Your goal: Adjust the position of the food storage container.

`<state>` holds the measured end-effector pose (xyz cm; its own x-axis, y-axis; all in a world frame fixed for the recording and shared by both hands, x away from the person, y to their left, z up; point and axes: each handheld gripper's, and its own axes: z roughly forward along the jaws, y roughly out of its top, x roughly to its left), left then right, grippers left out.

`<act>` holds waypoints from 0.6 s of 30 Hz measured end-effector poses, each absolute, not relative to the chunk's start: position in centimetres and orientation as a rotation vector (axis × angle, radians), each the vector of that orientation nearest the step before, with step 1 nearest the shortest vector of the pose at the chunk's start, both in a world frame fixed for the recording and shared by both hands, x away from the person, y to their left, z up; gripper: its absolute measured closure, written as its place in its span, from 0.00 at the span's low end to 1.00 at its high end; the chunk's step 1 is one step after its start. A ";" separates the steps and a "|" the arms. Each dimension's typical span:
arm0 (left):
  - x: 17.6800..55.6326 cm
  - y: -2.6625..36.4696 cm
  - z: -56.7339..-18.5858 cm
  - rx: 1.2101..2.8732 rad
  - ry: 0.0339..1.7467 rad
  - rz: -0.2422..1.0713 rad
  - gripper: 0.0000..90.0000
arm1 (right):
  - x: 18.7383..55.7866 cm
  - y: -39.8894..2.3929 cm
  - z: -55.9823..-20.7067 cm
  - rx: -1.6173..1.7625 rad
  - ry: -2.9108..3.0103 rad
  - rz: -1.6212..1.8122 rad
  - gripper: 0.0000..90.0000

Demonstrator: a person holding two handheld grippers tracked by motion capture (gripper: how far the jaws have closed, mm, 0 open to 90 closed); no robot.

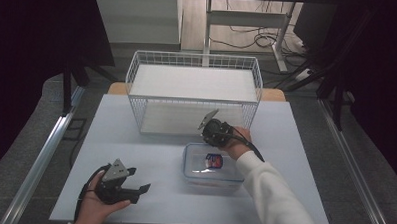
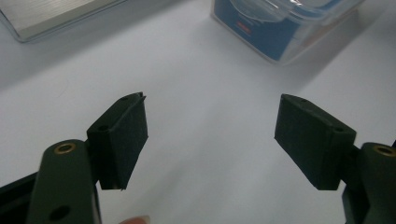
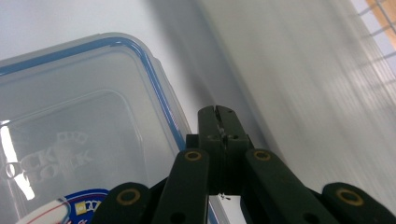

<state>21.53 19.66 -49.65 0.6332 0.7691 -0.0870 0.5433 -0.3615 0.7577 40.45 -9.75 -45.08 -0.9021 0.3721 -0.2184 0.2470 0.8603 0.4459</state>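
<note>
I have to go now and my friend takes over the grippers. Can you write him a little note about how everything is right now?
Left gripper: open, holding nothing, low over the table's near left part.
Right gripper: shut, nothing between the jaws, at the far edge of the clear lidded box.
The box sits on the table, in front of the white wire basket.
Done: lid is on.
Left: the box is not yet gripped or moved.
</note>
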 end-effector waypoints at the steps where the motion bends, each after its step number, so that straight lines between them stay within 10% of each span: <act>1: 21.5 19.7 -49.7 2.061 1.025 0.361 0.28 | 40.3 -9.6 -45.1 0.460 2.742 0.596 0.99; 18: 21.6 20.1 -49.6 2.038 1.060 0.360 0.28 | 34.5 -18.0 -40.7 0.649 2.522 0.789 0.99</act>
<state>21.60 20.14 -49.62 0.6095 0.7860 -0.1034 0.5606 -0.3350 0.7573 34.54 -18.02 -40.69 -0.8042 0.5410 -0.2462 0.3042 0.7303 0.6116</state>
